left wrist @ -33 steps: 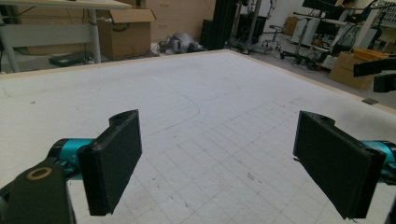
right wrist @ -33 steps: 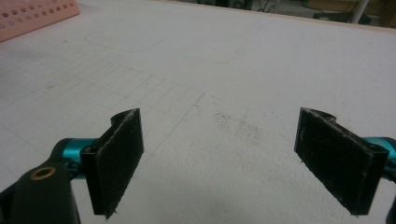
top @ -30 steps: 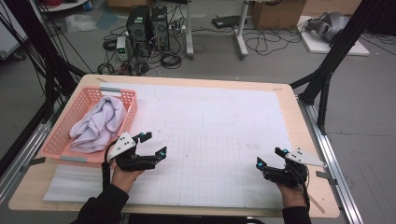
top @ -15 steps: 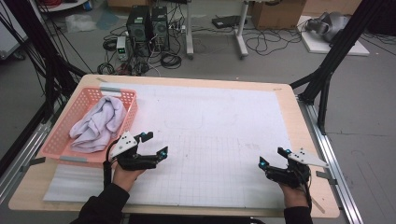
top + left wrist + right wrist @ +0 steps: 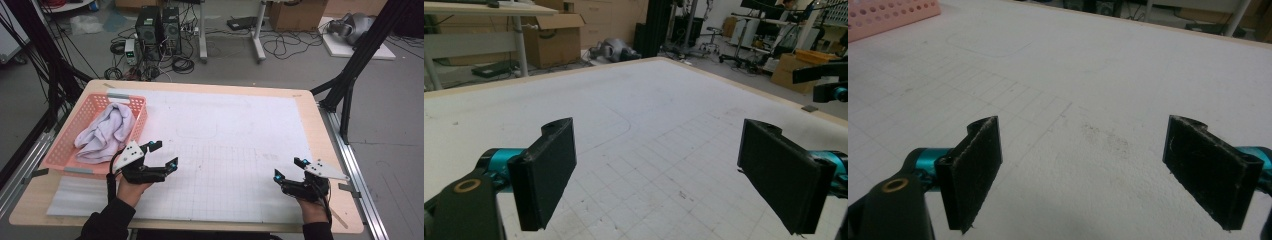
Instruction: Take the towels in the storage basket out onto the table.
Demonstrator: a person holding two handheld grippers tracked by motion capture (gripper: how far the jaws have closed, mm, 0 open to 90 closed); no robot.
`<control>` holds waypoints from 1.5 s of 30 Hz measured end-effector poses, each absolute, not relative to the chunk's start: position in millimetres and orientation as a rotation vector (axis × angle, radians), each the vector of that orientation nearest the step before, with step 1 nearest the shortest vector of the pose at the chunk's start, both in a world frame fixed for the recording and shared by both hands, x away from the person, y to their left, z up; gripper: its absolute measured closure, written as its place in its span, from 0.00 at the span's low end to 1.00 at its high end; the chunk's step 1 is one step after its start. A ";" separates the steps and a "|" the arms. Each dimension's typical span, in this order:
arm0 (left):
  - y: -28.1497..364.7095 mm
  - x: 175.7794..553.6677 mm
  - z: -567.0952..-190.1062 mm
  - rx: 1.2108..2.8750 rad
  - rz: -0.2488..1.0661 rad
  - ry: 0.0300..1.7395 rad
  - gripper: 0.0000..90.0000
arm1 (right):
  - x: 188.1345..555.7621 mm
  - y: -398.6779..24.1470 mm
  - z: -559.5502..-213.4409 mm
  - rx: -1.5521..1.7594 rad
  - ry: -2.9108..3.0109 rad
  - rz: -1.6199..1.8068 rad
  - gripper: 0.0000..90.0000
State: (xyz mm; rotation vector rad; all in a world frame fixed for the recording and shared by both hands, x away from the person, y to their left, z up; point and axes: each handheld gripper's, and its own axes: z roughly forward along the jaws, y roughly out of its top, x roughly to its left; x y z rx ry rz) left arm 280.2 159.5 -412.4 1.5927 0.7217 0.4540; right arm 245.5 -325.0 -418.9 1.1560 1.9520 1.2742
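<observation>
I see the crumpled white cloth lying in the pink perforated plastic basket. My left gripper hovers just beside that basket, jaws spread, empty; right gripper well apart, likewise.

Pink basket cut off by top edge.
</observation>
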 end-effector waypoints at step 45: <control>292.8 323.5 -334.0 1.532 0.630 0.931 0.17 | 246.1 -321.4 -419.7 1.184 1.967 1.294 0.16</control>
